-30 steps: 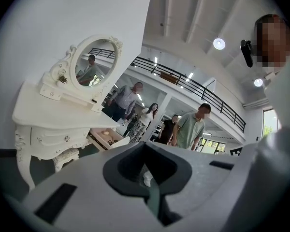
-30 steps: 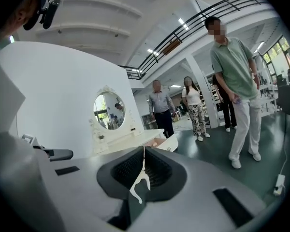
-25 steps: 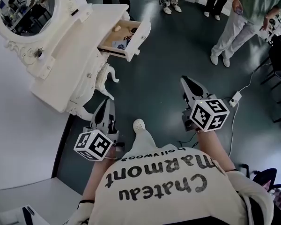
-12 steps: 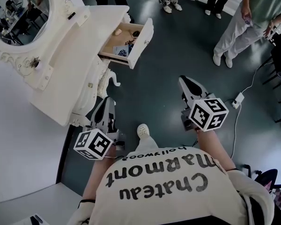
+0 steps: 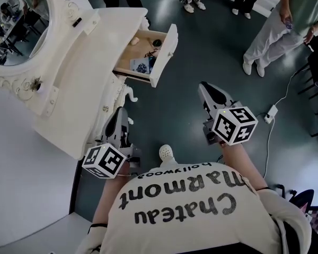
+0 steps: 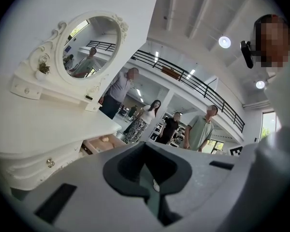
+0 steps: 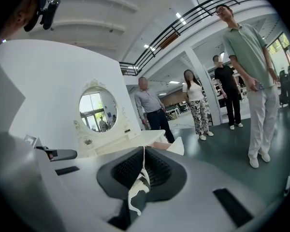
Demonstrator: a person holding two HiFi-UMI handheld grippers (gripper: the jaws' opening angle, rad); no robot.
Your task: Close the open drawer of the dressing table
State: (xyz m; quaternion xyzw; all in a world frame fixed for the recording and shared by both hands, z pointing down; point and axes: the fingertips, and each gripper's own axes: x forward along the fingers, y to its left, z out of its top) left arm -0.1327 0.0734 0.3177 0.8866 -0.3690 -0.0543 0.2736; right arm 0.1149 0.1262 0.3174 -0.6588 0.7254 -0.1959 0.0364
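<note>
One table [image 5: 90, 62] with one mirror [image 5: 13, 15] and one open drawer [image 5: 164, 53]. Two grippers: left gripper [image 5: 120, 112], right gripper [image 5: 205, 88]. Four bystanders [image 7: 241, 52] standing about.

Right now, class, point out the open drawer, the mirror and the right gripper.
open drawer [image 5: 166, 52], head view, its white front panel
mirror [image 5: 13, 25], head view, the glass
right gripper [image 5: 203, 89], head view, its closed tips
</note>
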